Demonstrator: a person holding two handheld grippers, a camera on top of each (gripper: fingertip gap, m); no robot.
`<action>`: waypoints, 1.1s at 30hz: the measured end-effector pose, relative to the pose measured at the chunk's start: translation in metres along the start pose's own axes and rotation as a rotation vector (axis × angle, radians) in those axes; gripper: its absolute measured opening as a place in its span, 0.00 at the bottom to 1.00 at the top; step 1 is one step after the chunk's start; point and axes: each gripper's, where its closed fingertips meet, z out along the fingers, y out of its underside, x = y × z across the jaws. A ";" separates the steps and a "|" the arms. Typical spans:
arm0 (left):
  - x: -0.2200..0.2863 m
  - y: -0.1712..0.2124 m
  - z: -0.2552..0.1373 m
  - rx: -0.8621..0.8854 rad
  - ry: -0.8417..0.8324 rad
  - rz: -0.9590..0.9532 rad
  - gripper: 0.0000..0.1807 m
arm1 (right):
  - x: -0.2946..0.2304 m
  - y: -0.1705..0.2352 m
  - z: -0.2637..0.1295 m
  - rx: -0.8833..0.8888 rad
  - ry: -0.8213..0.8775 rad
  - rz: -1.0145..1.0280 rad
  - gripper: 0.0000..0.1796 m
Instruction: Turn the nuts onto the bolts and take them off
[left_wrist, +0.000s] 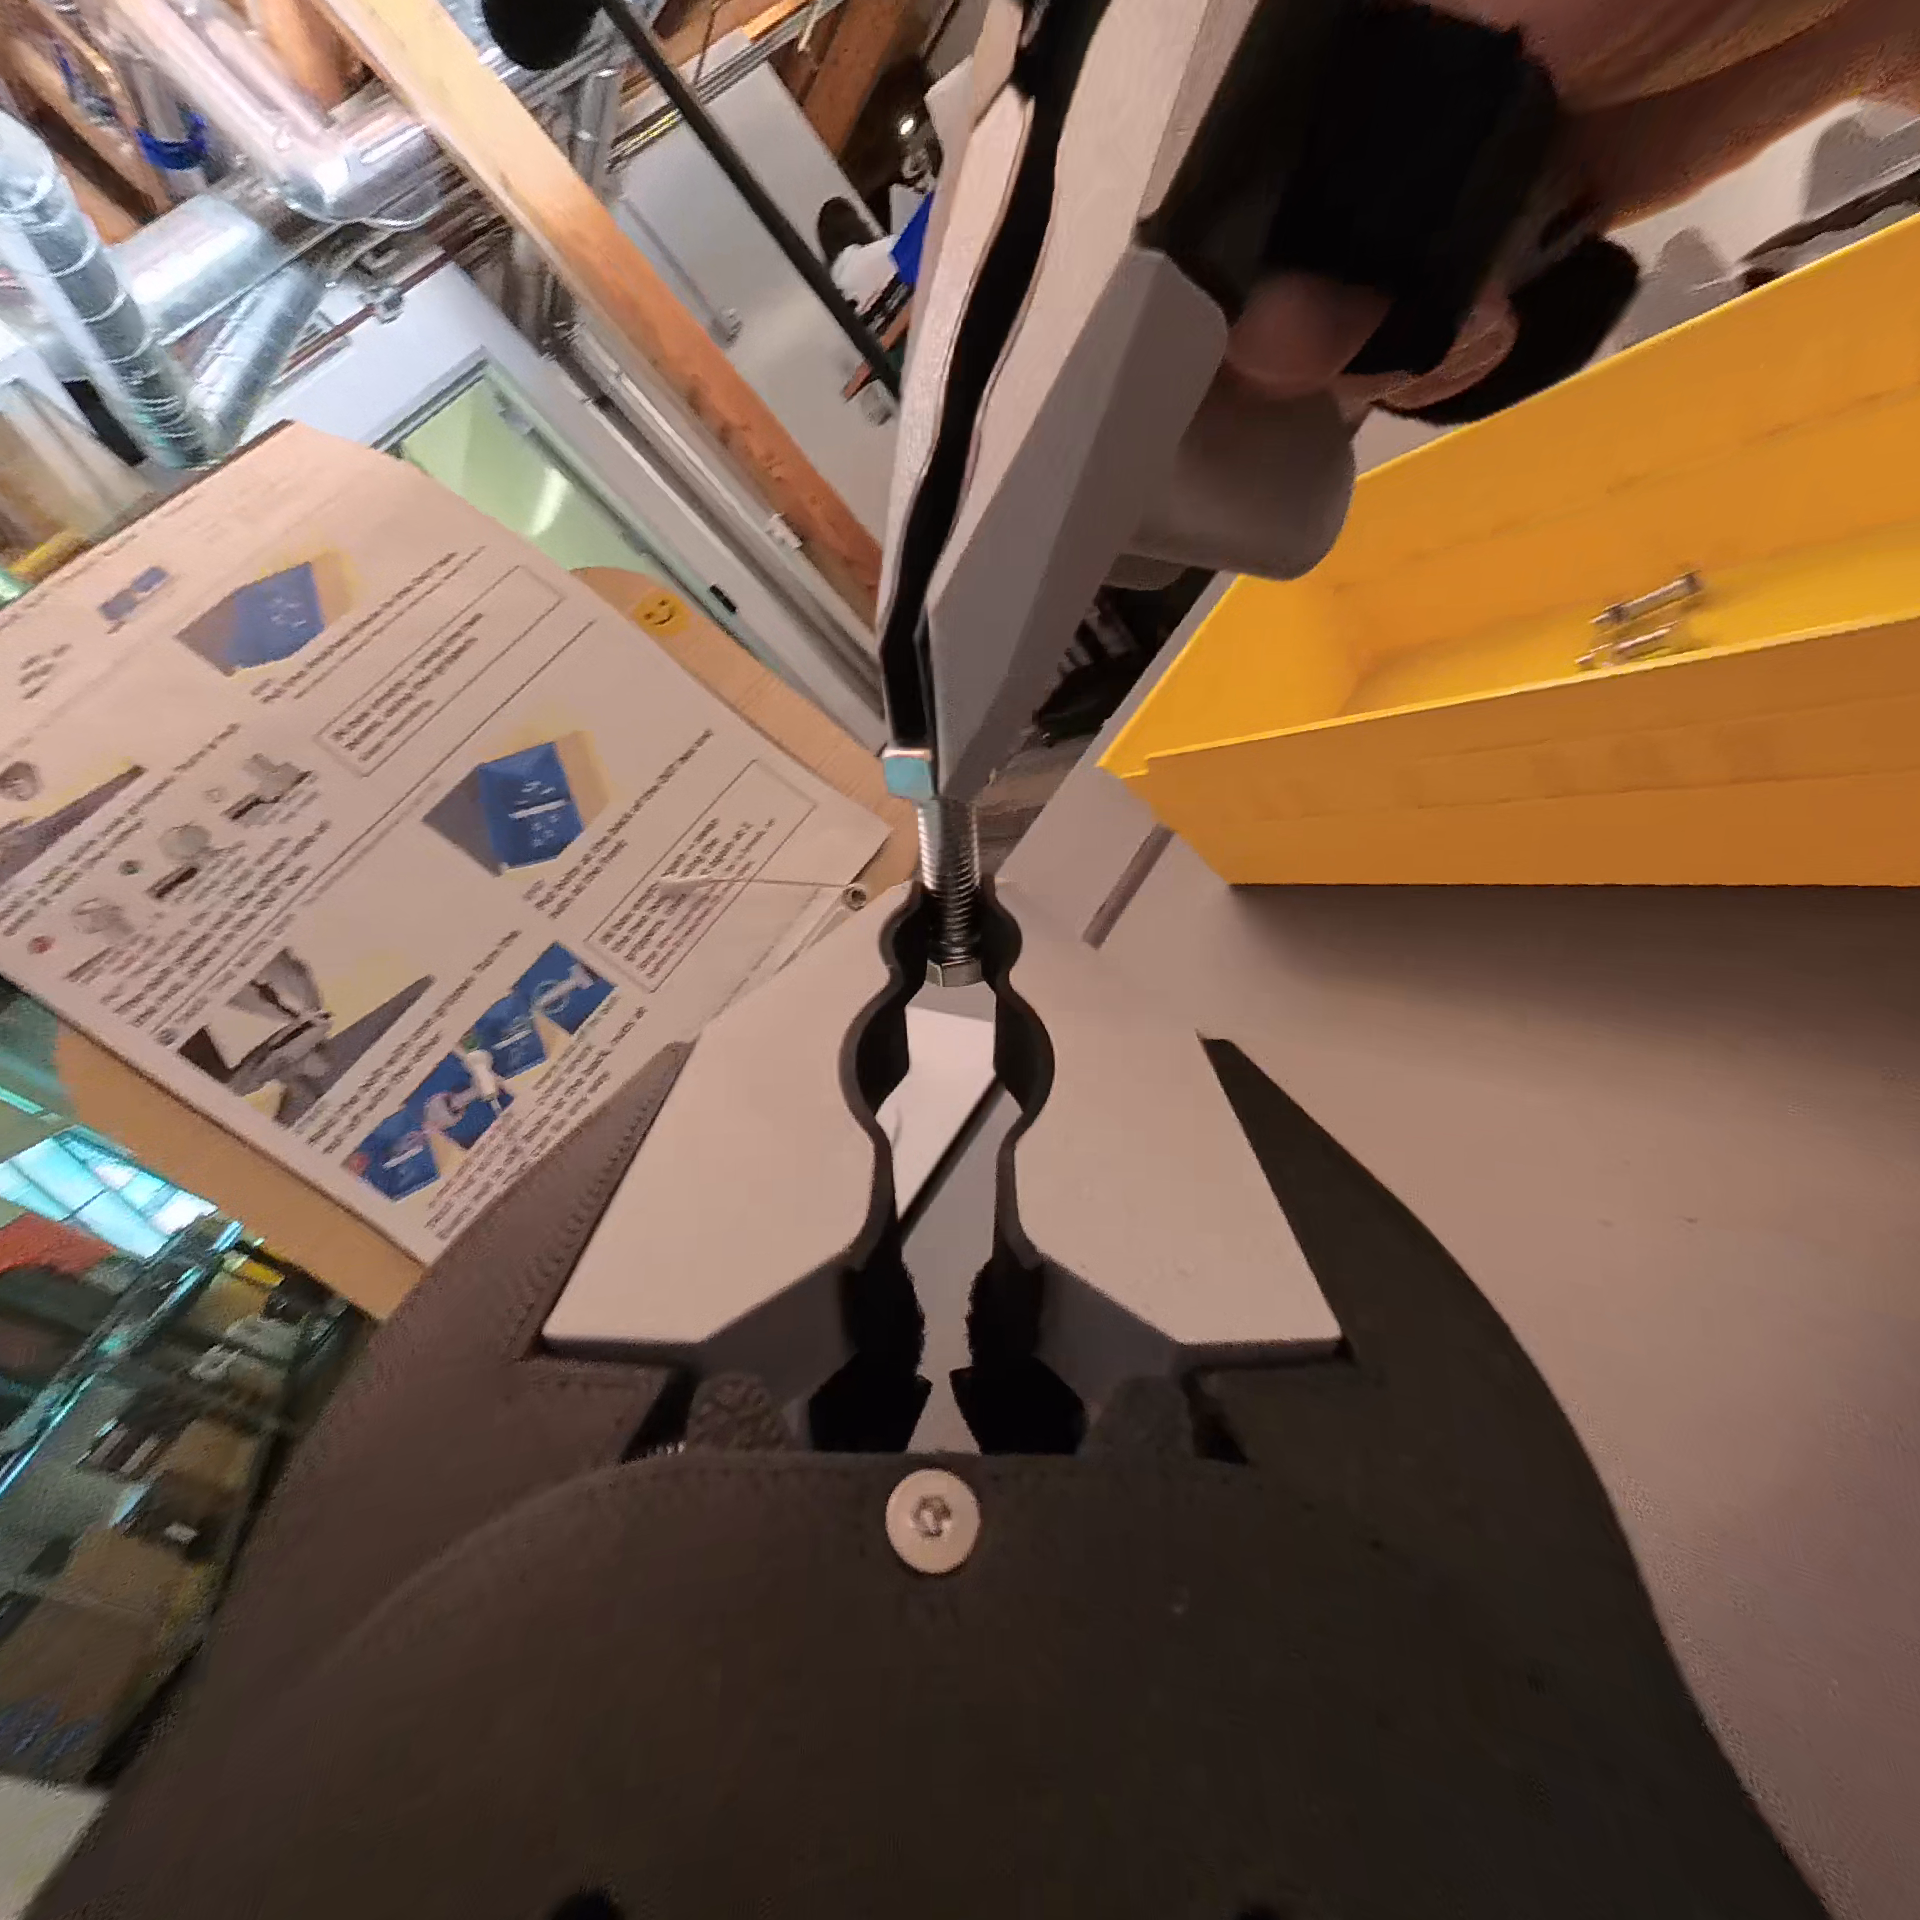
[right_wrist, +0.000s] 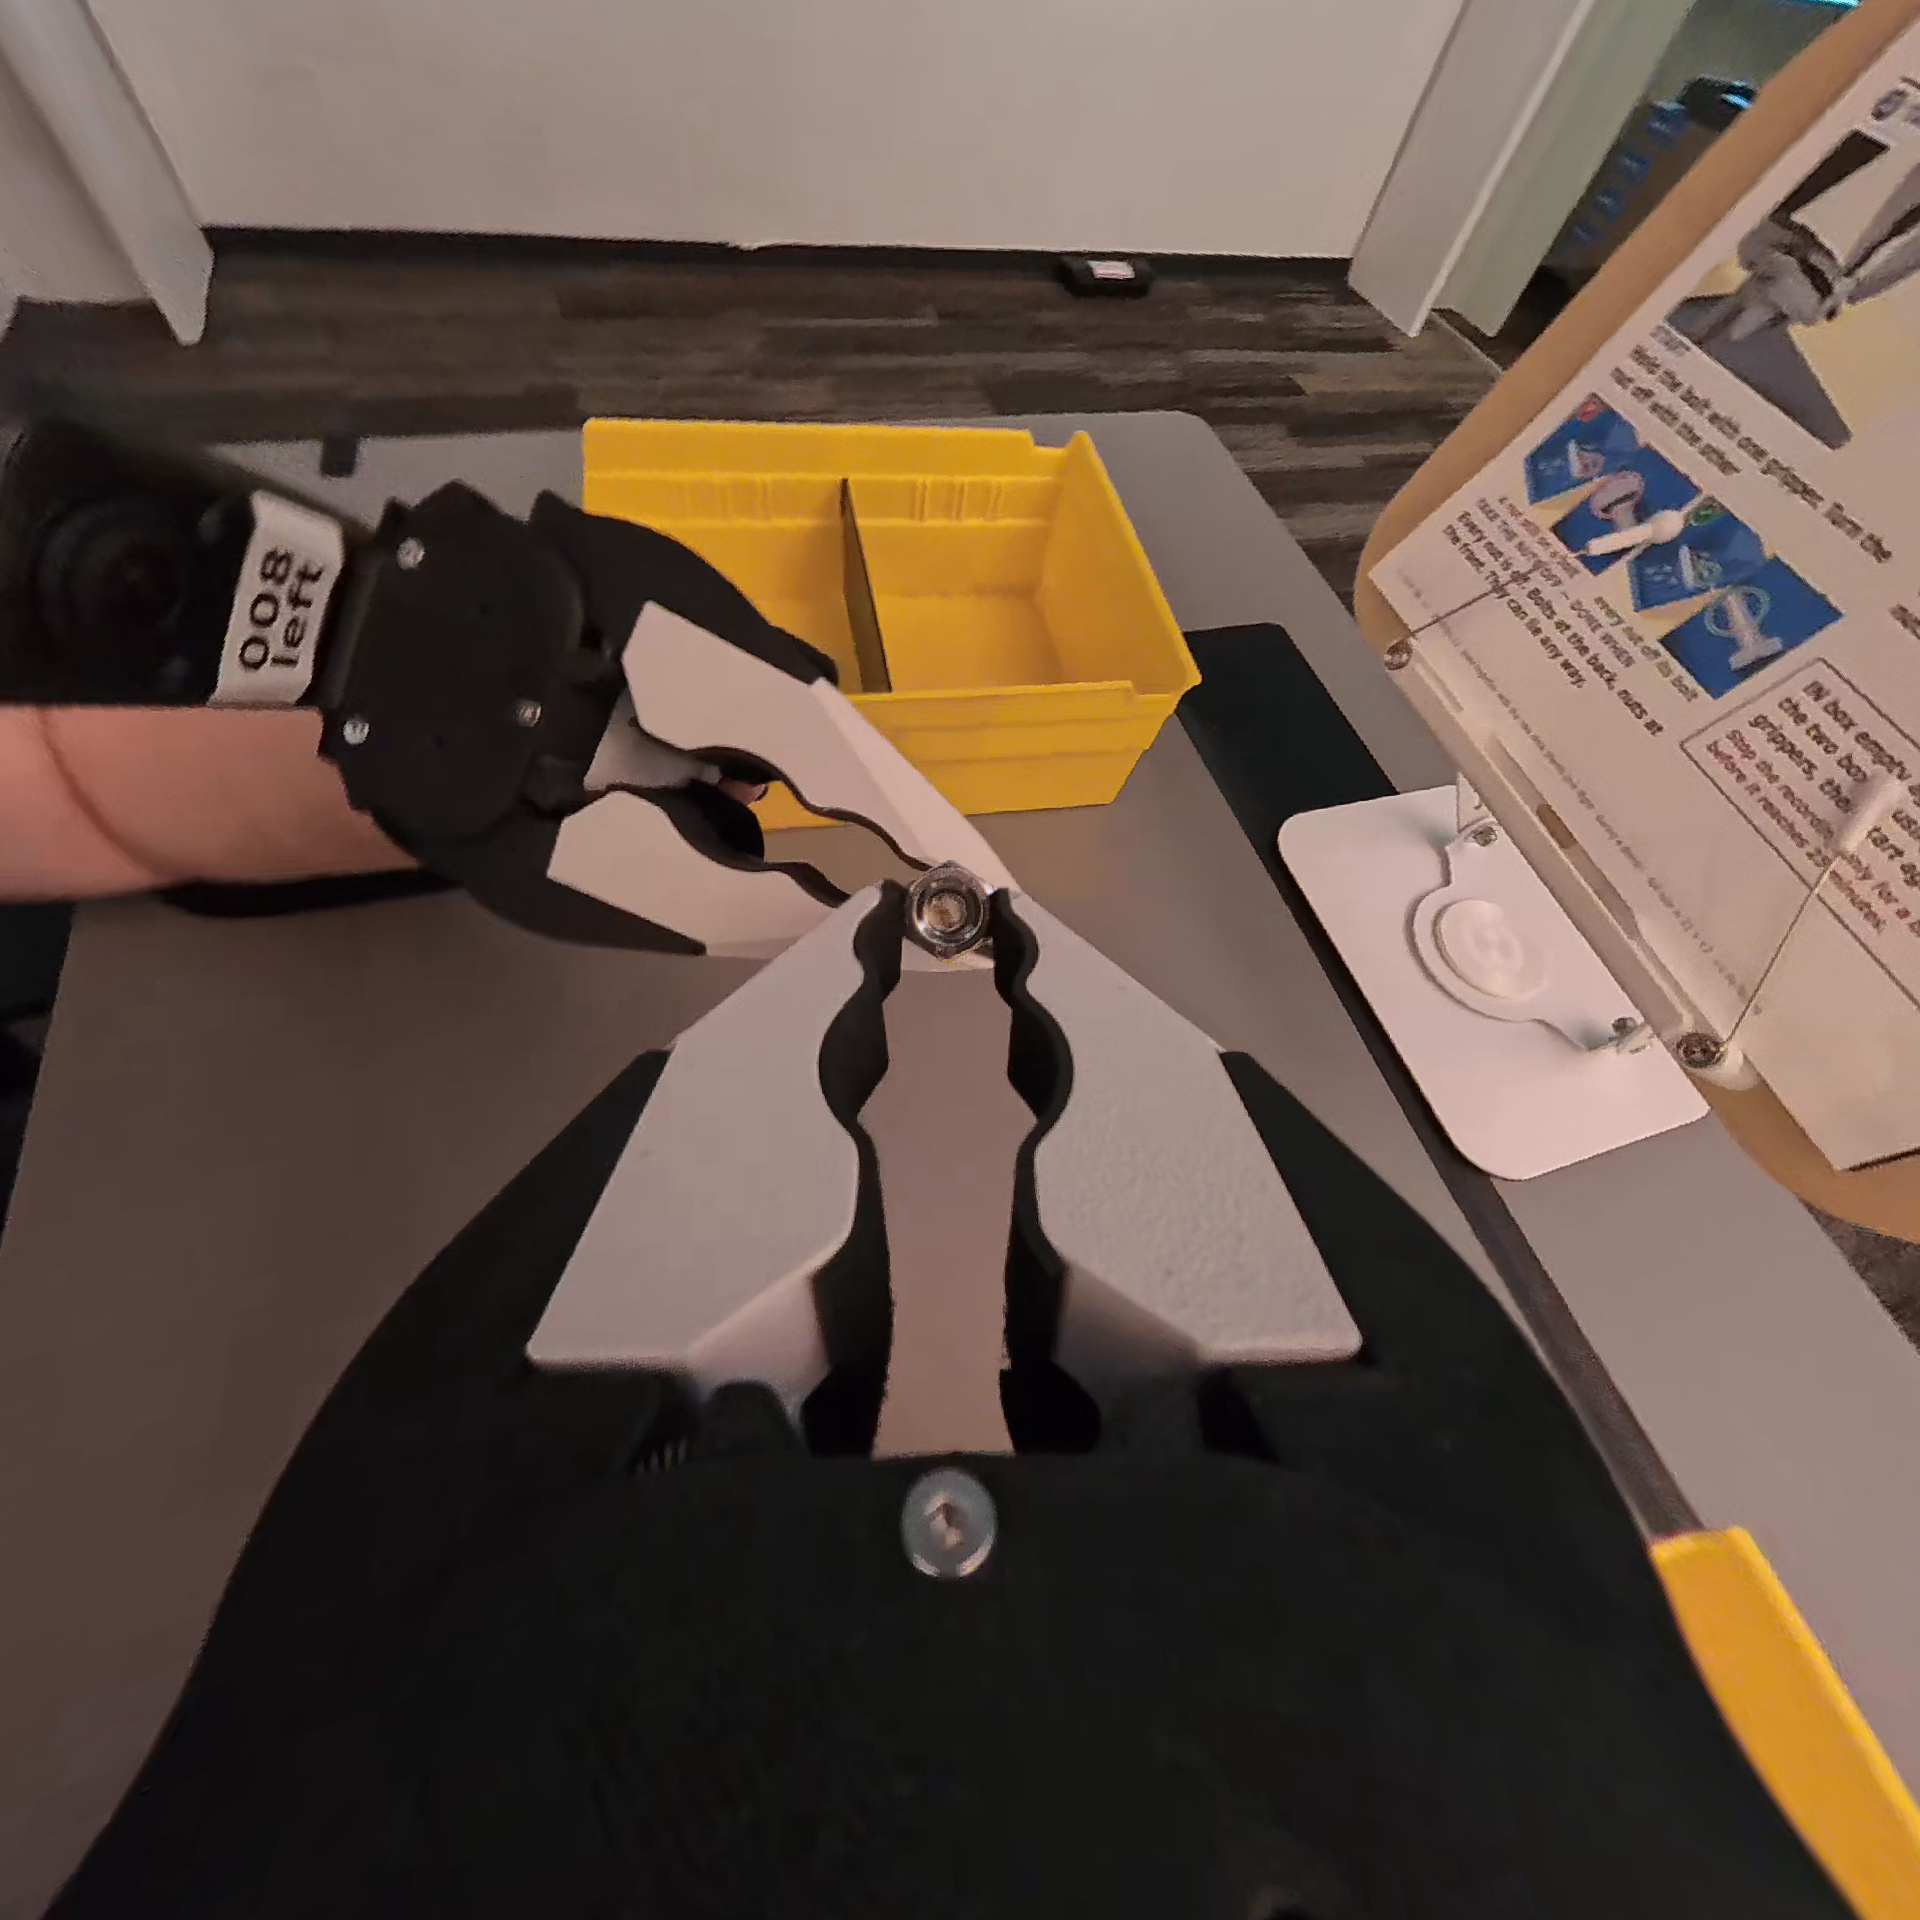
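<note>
Pinching the bolt (left_wrist: 951, 904) near its head, the left claw (left_wrist: 951, 935) keeps it at the centre of the left wrist view, the threaded shaft pointing away up the frame. At the far end of that shaft sits the nut (left_wrist: 909, 774), nipped between the tips of the right claw (left_wrist: 914, 764), which reaches in from the upper right with a gloved hand (left_wrist: 1455, 208) behind it. In the right wrist view the same pair shows end-on at mid-frame: the nut (right_wrist: 945, 914) ringed around the bolt's tip, the right claw (right_wrist: 945, 925) pressed on it from below, and the left claw (right_wrist: 914, 883) coming in from the left.

My guess is that the nut is only at the very end of the thread, so it is either just starting on or nearly off; I cannot tell which. Much bare thread lies between nut and head.

A yellow bin (right_wrist: 1132, 707) with a divider, above centre, looks empty. Another yellow bin (left_wrist: 1455, 790), at the right of the left wrist view, holds a few bolts (left_wrist: 1642, 623), so more rounds seem to remain. An instruction sheet (left_wrist: 364, 831) stands beside the grey surface (right_wrist: 312, 1091).
</note>
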 end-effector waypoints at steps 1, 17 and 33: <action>-0.003 0.002 0.000 -0.012 -0.016 0.004 0.04 | 0.001 -0.001 0.002 0.008 0.009 0.024 0.09; 0.001 0.010 0.005 -0.018 0.069 -0.179 0.04 | 0.008 0.005 0.008 0.000 0.007 0.067 0.09; 0.002 0.006 0.004 -0.003 0.087 -0.198 0.04 | 0.009 0.005 0.012 -0.002 0.026 0.031 0.14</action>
